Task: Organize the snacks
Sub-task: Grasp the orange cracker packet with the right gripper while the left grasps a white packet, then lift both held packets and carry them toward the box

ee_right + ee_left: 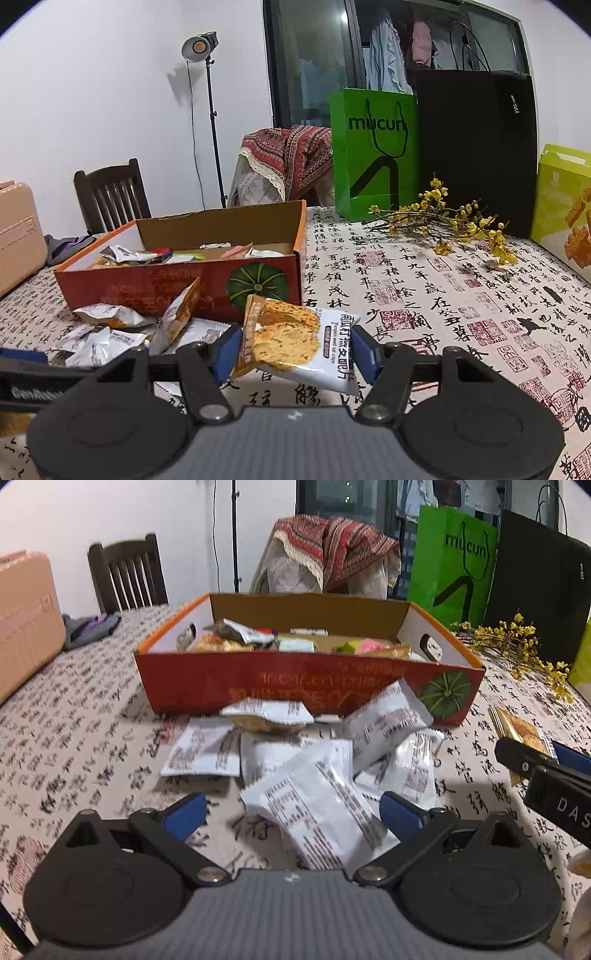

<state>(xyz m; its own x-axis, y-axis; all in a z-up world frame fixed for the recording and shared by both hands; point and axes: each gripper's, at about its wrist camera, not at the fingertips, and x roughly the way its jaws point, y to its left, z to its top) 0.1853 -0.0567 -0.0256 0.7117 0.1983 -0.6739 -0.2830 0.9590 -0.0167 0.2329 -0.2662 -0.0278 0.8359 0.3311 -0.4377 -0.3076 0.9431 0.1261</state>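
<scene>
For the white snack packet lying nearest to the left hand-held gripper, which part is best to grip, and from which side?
Probably its puffed middle, across the short width, coming from above. The white packet lies flat and slanted between the open left hand-held gripper pads, so turn slightly to match.

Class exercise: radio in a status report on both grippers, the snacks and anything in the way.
Left gripper open over a white snack packet. Right gripper shut on an oat crisp packet. Loose packets heaped before the pumpkin box.

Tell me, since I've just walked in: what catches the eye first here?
An open red pumpkin-print box of mixed snacks sits mid-table, white packets spilled before it. The right gripper grips an oat-crisp packet; the left gripper gapes over the pile.
</scene>
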